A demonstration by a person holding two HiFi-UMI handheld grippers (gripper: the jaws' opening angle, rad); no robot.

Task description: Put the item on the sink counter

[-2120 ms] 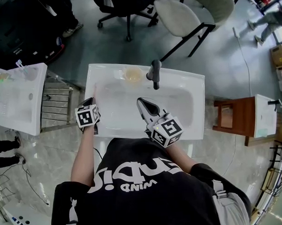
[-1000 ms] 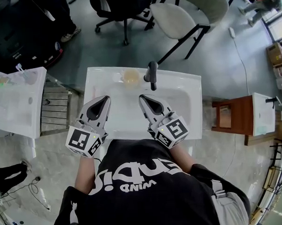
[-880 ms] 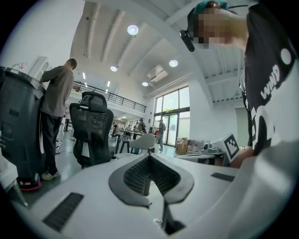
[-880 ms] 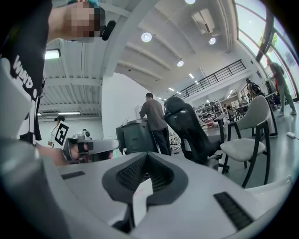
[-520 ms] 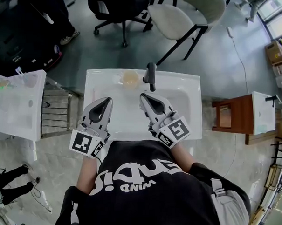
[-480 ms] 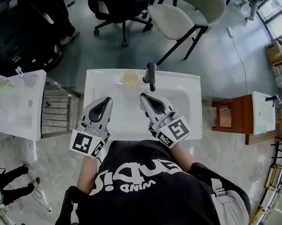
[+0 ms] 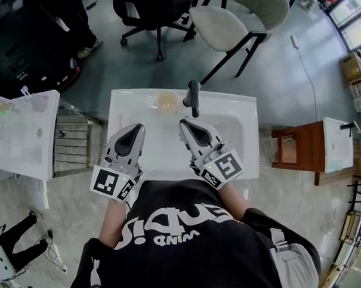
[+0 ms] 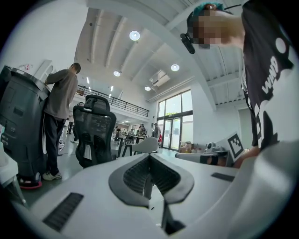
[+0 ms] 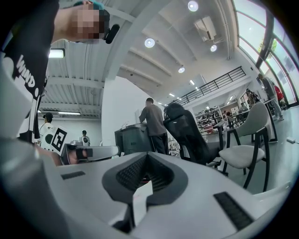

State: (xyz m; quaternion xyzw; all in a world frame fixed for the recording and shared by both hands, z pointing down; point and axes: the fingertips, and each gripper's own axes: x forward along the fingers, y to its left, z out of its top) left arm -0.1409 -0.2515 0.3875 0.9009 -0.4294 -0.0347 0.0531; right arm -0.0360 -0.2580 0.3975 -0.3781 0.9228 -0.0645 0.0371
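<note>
A small translucent amber cup stands on the white sink counter, just left of the dark faucet. My left gripper is held over the basin's left side, jaws shut and empty, well short of the cup. Over the basin's middle, below the faucet, my right gripper is also shut with nothing in it. In the left gripper view the left gripper has its jaws meeting at the tip with nothing between them. The right gripper looks the same in the right gripper view. Neither gripper view shows the cup.
A beige chair and a black office chair stand on the floor beyond the sink. Another white sink unit is at the left, and a wooden stand at the right. A person in grey stands by a dark machine.
Two seconds ago the left gripper hung at the sink's left edge; it has since swung over the basin, level with the right one. Over the last half second nothing visibly moved.
</note>
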